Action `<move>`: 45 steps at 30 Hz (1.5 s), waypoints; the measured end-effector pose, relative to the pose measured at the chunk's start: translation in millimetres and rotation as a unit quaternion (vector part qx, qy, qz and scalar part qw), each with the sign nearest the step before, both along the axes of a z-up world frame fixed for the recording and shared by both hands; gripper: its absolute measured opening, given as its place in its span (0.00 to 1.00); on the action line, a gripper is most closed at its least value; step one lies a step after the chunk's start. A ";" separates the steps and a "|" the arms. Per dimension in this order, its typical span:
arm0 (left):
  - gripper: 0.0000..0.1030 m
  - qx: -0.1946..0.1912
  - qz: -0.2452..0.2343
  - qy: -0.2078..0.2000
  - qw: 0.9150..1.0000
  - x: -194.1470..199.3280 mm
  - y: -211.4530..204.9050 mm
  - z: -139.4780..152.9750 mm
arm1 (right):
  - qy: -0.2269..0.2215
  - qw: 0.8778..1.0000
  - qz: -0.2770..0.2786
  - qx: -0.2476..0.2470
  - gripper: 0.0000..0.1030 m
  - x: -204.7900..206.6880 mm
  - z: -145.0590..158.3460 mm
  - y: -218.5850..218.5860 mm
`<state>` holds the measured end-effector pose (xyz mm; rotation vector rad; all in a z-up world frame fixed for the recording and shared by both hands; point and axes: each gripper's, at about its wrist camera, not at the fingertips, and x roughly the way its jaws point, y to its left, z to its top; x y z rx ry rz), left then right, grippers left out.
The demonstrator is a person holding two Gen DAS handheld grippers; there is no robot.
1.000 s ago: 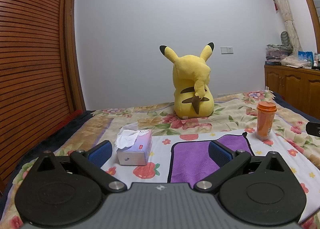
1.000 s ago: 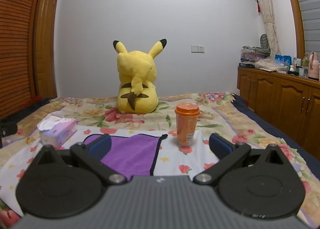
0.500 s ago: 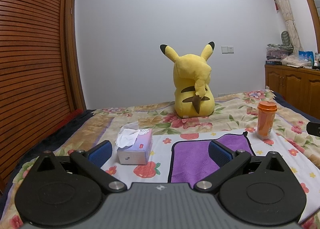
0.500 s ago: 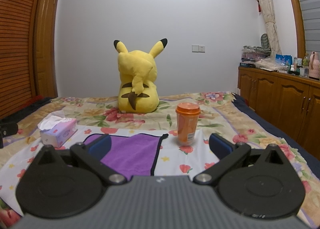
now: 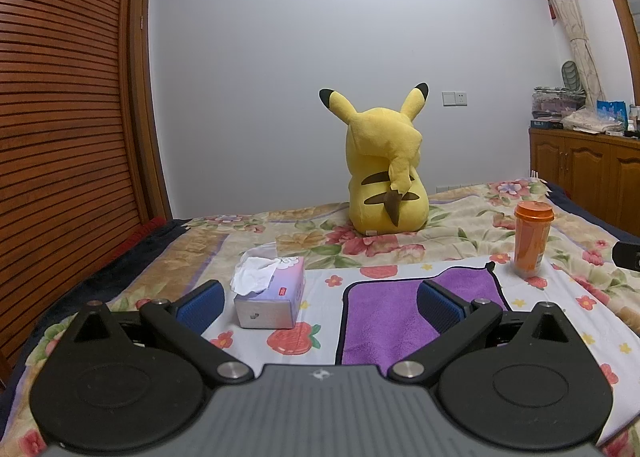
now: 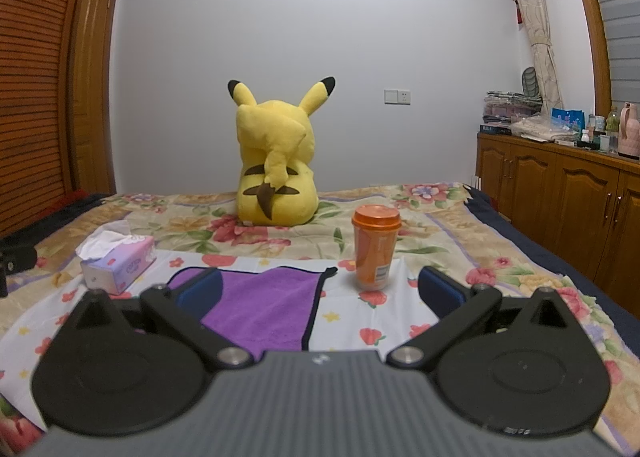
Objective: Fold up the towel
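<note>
A purple towel with a dark hem lies flat on the flowered bedspread; it also shows in the right wrist view. My left gripper is open and empty, held above the bed near the towel's left edge, its right finger over the towel. My right gripper is open and empty, near the towel's right edge, its left finger over the towel. The towel's near part is hidden behind both gripper bodies.
A tissue box sits left of the towel. An orange lidded cup stands just right of the towel's far corner. A yellow plush toy sits farther back. A wooden cabinet runs along the right.
Both views have shifted only slightly; the scene sits a touch lower in the frames. Both grippers stay open and the towel has not moved.
</note>
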<state>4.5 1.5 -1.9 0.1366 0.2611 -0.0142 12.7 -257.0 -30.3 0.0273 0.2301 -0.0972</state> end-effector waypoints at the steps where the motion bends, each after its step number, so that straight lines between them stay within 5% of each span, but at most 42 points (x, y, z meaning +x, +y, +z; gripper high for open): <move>1: 0.96 0.000 0.000 0.000 1.000 -0.1 -0.1 0.1 | 0.000 1.000 0.000 0.000 1.00 0.0 0.0 0.0; 38: 0.96 0.001 0.000 0.002 1.000 0.2 0.2 -1.0 | 0.002 1.000 0.000 0.000 1.00 0.8 7.5 -2.0; 45: 0.96 0.002 -0.006 0.016 1.000 1.5 1.7 -9.0 | 0.013 1.000 0.005 -0.001 1.00 -0.4 -13.1 7.0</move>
